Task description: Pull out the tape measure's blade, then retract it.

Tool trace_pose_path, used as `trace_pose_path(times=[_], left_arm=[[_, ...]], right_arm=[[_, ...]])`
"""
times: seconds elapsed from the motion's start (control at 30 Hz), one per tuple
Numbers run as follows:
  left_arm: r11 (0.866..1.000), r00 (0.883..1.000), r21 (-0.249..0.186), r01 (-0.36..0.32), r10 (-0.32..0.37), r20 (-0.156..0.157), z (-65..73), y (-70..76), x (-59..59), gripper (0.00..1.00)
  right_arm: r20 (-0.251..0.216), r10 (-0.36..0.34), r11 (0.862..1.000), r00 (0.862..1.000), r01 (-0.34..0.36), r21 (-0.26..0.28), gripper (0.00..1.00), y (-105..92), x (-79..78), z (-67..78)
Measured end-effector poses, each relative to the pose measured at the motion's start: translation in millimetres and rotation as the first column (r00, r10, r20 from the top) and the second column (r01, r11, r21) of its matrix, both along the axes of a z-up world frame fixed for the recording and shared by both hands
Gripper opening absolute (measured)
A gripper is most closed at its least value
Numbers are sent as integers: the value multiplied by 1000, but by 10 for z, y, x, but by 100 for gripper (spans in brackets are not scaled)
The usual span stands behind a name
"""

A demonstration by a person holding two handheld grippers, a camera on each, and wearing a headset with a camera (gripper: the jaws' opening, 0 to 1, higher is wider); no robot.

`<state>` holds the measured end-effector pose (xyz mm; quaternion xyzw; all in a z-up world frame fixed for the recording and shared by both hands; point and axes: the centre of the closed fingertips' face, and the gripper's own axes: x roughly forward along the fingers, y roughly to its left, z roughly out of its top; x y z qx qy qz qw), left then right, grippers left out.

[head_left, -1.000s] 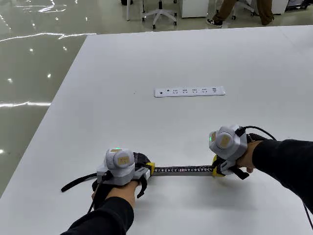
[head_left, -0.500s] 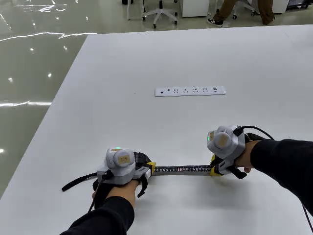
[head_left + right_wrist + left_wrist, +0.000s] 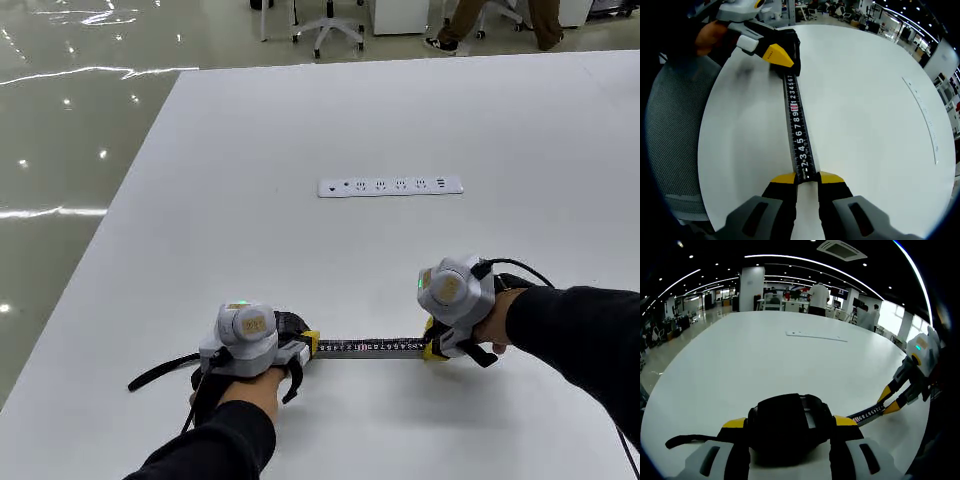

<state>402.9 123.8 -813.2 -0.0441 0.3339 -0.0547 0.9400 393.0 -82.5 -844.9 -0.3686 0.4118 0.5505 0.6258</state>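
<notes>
Nearest the person, the left gripper (image 3: 304, 346) has its yellow-tipped jaws clamped on the black tape case (image 3: 789, 421). The case sits on the table (image 3: 300, 130) close to its near edge. A black strap (image 3: 158, 372) trails from the case to the left across the top. The blade (image 3: 372, 347) runs out flat along the surface to the right, numbers up. The right gripper (image 3: 807, 177) has its jaws pinched tight on the blade's tip.

The table is plain white, matt and wide. Further up it, well apart from the blade and roughly parallel with it, a white power strip (image 3: 390, 186) lies flat.

Beyond the far edge is a glossy pale floor (image 3: 60, 120) that mirrors ceiling lights. A wheeled chair base (image 3: 325, 25) and a person's legs (image 3: 465, 20) stand on it. The left gripper view shows a large hall with rows of ceiling lights, a white pillar (image 3: 751, 287) and people (image 3: 818, 297) standing at benches.
</notes>
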Motion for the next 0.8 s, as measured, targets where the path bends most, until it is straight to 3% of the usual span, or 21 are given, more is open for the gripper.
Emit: trace_pose_path(times=[0.8], left_arm=[[1000,1000,-9,-2,2,-6,2,27,4,61]], right_arm=[[3,10,1000,1000,-10,16,11,246,-13,31]])
